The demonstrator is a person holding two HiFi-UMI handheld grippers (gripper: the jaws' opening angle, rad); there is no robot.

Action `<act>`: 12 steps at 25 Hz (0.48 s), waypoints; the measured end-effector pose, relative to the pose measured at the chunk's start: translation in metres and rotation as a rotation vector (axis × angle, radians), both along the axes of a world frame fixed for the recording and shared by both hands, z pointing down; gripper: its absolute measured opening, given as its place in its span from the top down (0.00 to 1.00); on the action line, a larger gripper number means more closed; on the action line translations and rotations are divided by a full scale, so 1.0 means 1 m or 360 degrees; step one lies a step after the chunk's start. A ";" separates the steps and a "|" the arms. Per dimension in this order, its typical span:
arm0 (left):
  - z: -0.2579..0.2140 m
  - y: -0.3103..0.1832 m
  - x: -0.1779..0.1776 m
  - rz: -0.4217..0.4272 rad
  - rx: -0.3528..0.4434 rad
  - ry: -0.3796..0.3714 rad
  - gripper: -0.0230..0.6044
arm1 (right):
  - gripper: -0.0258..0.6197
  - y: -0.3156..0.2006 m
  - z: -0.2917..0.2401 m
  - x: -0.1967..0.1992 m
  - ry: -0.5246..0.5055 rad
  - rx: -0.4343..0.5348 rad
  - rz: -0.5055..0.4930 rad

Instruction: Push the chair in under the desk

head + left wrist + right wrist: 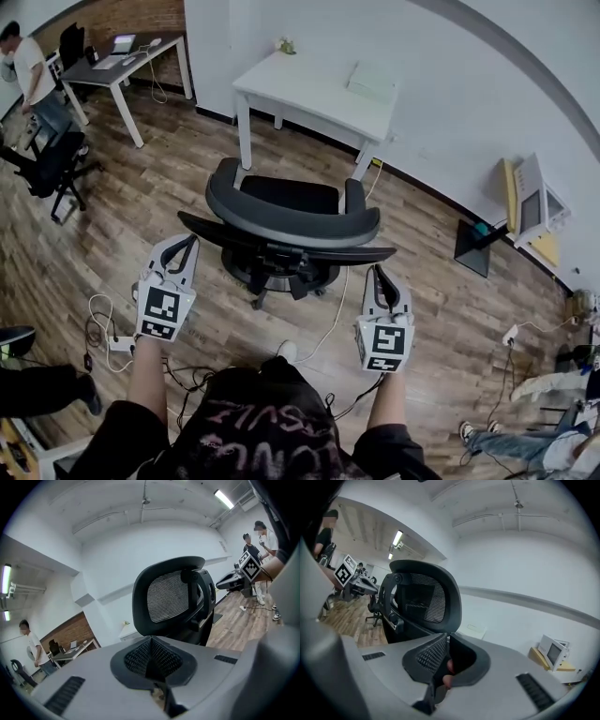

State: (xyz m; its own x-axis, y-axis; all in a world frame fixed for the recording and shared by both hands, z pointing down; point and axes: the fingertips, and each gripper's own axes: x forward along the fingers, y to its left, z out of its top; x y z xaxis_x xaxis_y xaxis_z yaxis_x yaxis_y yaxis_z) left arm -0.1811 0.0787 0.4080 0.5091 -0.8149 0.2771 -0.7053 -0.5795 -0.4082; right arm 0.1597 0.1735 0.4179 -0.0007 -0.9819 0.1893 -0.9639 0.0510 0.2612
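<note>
A black mesh office chair (281,220) stands on the wood floor, its back toward me and its seat facing the white desk (319,103) by the wall. My left gripper (187,244) is shut and empty, just behind the left end of the backrest. My right gripper (378,275) is also shut and empty, at the right end. Whether either tip touches the chair I cannot tell. In the left gripper view the chair back (171,597) rises beyond the closed left gripper (152,663). In the right gripper view the chair back (424,597) stands past the right gripper (443,670).
A white box (373,80) lies on the desk. A second desk with a laptop (122,56), a person (33,80) and another black chair (52,164) are at the far left. Cables (103,323) trail on the floor; a yellow-and-white device (530,202) leans at the right wall.
</note>
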 end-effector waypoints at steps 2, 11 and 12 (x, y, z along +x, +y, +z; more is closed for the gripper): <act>0.002 -0.004 0.004 -0.0021 0.0003 -0.0042 0.94 | 0.91 -0.006 0.003 0.006 -0.0004 -0.0014 -0.0039; 0.004 -0.008 0.011 -0.0119 0.0020 -0.0211 0.94 | 0.90 -0.018 0.005 0.014 0.0049 -0.0041 -0.0230; 0.003 -0.008 0.012 -0.0119 0.0025 -0.0223 0.94 | 0.89 -0.018 0.005 0.015 0.0058 -0.0045 -0.0246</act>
